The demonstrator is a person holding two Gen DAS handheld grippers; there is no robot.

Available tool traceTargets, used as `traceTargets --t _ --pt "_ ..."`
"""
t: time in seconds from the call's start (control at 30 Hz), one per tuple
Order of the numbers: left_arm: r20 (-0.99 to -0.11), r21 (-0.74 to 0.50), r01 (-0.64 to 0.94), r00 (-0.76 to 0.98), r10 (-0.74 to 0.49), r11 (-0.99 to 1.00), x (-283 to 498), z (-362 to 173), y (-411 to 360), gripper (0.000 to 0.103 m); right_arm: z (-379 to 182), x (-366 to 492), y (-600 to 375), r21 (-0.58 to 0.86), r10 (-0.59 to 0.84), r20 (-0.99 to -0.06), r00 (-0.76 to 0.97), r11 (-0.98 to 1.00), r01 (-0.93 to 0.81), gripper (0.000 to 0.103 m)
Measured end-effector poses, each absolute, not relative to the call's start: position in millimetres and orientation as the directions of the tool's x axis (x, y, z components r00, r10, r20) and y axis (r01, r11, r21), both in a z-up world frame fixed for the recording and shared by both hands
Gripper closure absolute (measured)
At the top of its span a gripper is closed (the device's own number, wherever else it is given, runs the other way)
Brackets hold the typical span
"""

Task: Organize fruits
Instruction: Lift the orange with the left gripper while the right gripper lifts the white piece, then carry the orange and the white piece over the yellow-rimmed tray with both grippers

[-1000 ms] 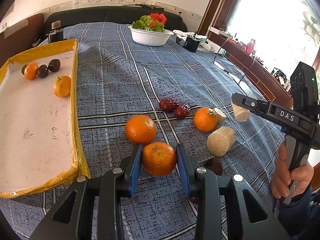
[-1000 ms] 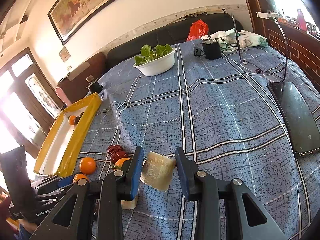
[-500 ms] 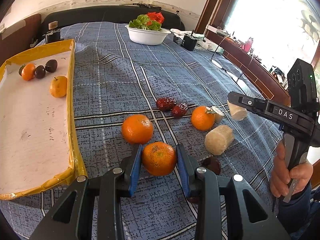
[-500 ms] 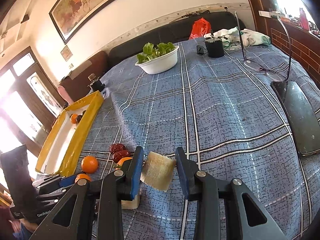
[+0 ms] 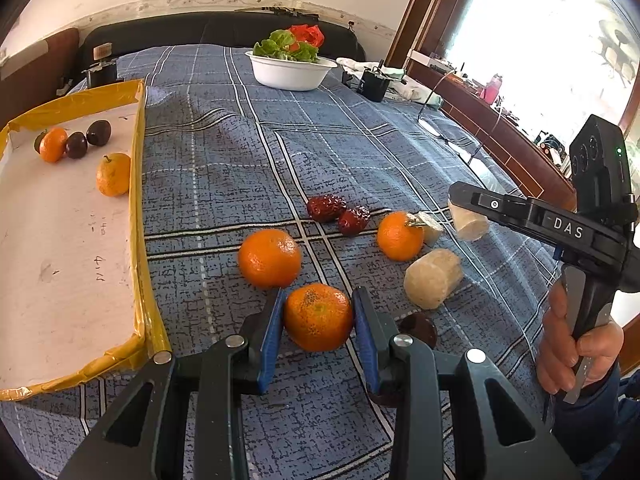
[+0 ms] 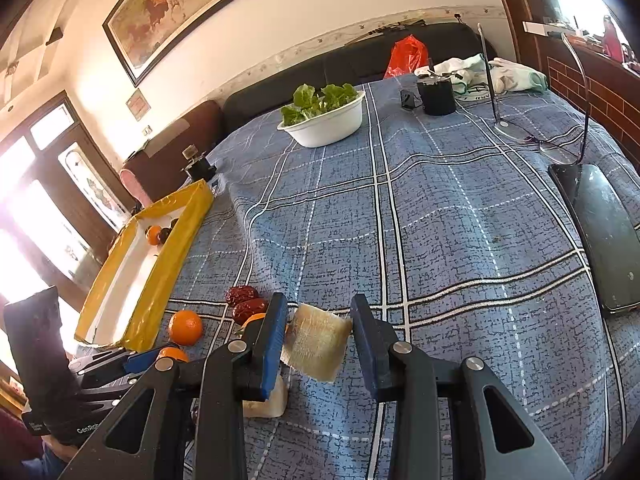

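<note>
Blue plaid cloth (image 5: 224,168) over a table, dark sofa behind, framed painting (image 6: 176,12), left gripper (image 5: 319,322) clenched on one orange (image 5: 319,317), two more oranges ahead, two red dates (image 5: 338,213), right gripper (image 6: 319,338) grasping pale sugarcane piece (image 6: 316,342), yellow-rimmed tray (image 5: 138,184) left of it, four fruits inside.

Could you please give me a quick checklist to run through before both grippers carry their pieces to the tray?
1. Left gripper shut on orange: ok.
2. Right gripper shut on pale chunk: ok.
3. Chunk lifted off cloth: ok.
4. Orange lifted off cloth: cannot tell.
5. Free space in tray: ok.
6. Path to tray clear of other fruit: ok.
</note>
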State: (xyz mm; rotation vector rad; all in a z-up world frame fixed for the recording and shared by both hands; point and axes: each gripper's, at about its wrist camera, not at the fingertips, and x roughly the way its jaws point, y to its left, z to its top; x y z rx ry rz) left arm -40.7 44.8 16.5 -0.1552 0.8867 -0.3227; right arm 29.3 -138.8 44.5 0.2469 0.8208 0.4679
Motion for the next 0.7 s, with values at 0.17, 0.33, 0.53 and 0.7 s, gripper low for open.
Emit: traceTargets --t 0.17,0.33,0.53,0.7 --pt "-0.726 -0.281 0.204 0.594 -0.347 0.938 -40.8 18.3 49.0 0.070 44.3 29.4 -138.6 0.380 0.480 -0.647 0.592 0.876 -0.296 0.067" --pt "-0.719 -0.311 0.193 0.592 -0.364 0.930 -41.6 21.0 56.2 0.070 41.8 31.4 -137.9 0.388 0.472 -0.662 0.583 0.881 -0.272 0.067" --pt "-0.693 -0.345 0.185 0.610 -0.383 0.920 -49.4 36.0 75.3 0.070 51.2 24.0 -132.9 0.387 0.468 -0.665 0.582 0.882 -0.267 0.067" --pt "-0.659 -0.351 0.155 0.660 -0.361 0.924 -55.5 63.3 107.3 0.070 75.8 21.3 -110.5 0.405 0.515 -0.654 0.554 0.857 -0.319 0.067"
